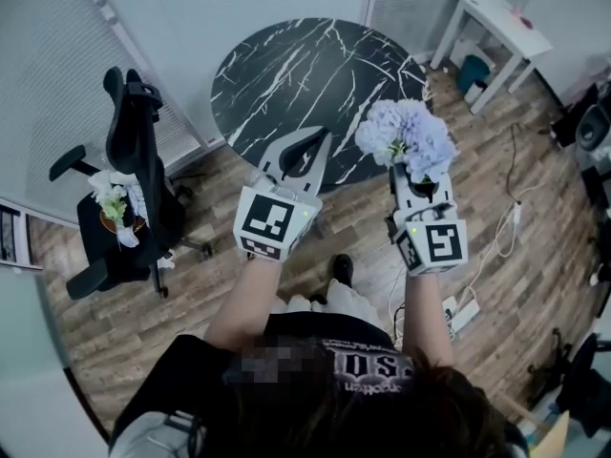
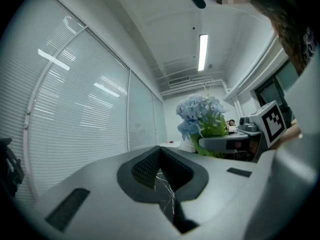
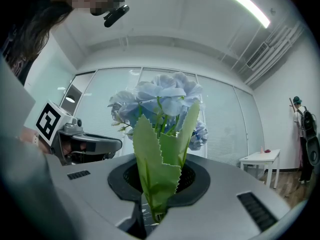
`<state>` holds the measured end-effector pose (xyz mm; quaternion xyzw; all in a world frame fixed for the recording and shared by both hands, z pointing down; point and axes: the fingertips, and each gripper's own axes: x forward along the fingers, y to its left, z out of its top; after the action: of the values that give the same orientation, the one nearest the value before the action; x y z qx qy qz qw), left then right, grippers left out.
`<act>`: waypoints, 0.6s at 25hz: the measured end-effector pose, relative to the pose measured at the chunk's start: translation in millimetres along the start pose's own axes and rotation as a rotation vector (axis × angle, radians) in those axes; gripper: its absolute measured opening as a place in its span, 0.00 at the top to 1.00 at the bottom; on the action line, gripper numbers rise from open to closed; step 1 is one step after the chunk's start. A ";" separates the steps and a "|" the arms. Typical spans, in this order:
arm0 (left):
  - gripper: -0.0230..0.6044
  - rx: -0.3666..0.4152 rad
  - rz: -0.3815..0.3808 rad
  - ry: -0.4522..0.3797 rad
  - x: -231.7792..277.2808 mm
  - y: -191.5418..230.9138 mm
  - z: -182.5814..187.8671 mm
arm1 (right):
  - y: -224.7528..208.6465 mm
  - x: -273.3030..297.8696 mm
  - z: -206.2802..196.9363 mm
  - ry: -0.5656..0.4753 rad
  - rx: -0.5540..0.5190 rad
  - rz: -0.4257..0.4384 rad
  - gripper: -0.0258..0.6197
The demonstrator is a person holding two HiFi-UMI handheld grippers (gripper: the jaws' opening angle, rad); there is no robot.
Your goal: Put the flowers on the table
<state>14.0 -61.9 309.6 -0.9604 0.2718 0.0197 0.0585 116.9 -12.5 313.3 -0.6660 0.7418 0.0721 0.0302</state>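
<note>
Head view, pot (image 1: 122, 225) of white blossoms (image 1: 113, 197) on chair (image 1: 143, 151) at nine o'clock, blue flowers (image 1: 406, 136) grasped by right hand-held gripper (image 1: 420, 175), blooms toward twelve o'clock, left gripper view, left hand-held gripper (image 2: 167, 204) clenched empty, flowers (image 2: 200, 111) at two o'clock, right gripper view, stems upright between jaws.

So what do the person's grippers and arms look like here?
The left gripper and right gripper are both pale grey, with tapering jaws lined by dark ribbed pads. Each carries a white cube with black square markers. No cables show. The person wears a black printed T-shirt; the forearms are uncovered.
</note>
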 end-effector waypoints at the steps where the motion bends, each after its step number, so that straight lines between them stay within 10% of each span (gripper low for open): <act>1: 0.97 0.002 0.012 0.000 3.8 4.9 -0.4 | -2.2 6.6 -1.5 -0.001 0.001 0.012 0.84; 15: 0.97 0.013 0.178 0.033 63.8 59.9 -13.5 | -43.9 101.6 -24.2 0.004 0.052 0.164 0.84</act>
<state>37.0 -147.3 312.5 -0.9321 0.3573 0.0071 0.0581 150.5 -120.5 320.0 -0.6020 0.7957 0.0536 0.0398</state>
